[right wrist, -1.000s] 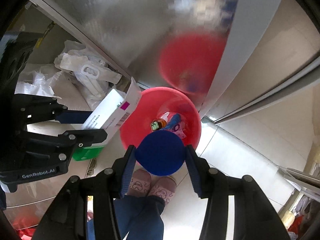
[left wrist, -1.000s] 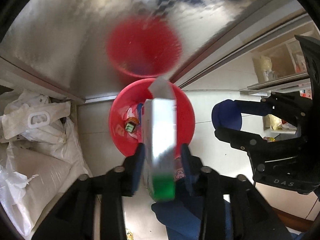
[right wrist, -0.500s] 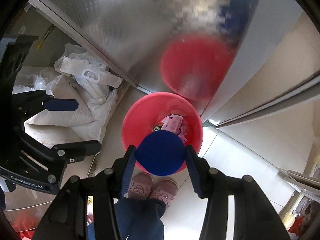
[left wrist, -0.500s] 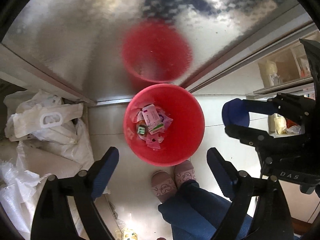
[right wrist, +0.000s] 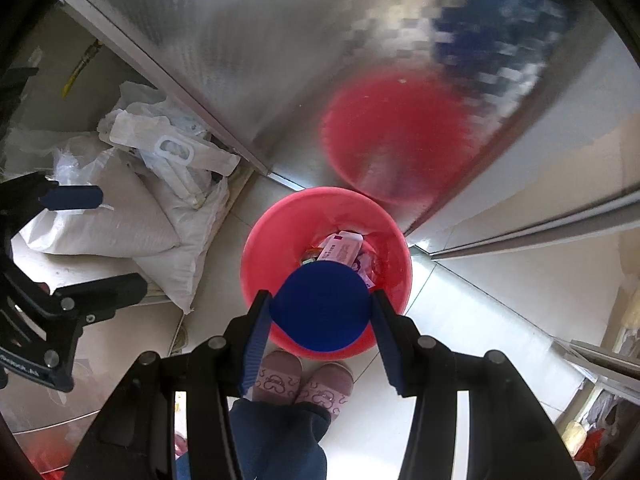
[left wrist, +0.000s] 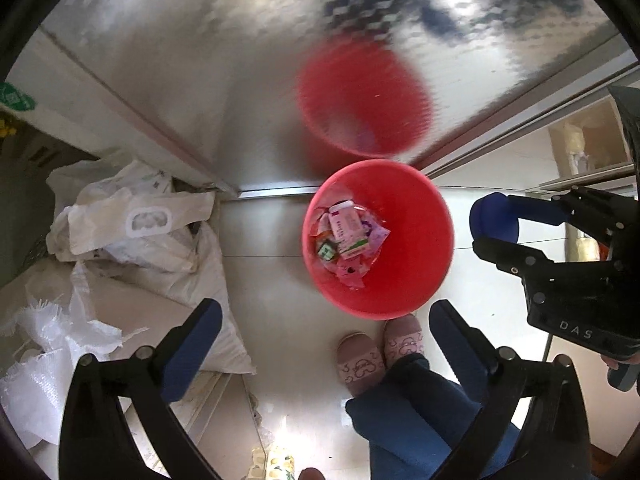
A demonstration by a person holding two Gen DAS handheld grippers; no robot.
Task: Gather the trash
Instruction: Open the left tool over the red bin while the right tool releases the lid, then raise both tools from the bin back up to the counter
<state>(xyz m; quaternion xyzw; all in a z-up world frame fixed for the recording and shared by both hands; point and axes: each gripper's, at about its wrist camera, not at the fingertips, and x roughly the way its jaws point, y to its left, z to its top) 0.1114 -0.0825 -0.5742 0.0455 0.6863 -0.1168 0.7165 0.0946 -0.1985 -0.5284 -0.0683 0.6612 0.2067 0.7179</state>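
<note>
A red bin (left wrist: 420, 240) stands on the tiled floor below both grippers, also in the right wrist view (right wrist: 264, 248). A white and pink carton (left wrist: 347, 229) lies in it on other wrappers; it also shows in the right wrist view (right wrist: 340, 249). My left gripper (left wrist: 324, 344) is open and empty above the bin's near side. My right gripper (right wrist: 320, 316) is shut on a blue round object (right wrist: 320, 306) over the bin's near rim; it shows at the right of the left wrist view (left wrist: 494, 220).
White sacks and bags (left wrist: 132, 240) are piled on the floor left of the bin. A shiny metal panel (left wrist: 240, 60) behind the bin reflects it. The person's pink slippers (left wrist: 376, 348) stand just before the bin. Shelves (left wrist: 584, 152) are at the far right.
My left gripper opened and let go of the carton, which fell into the red bin. The left gripper then drew back to the left. The right gripper kept its hold.
</note>
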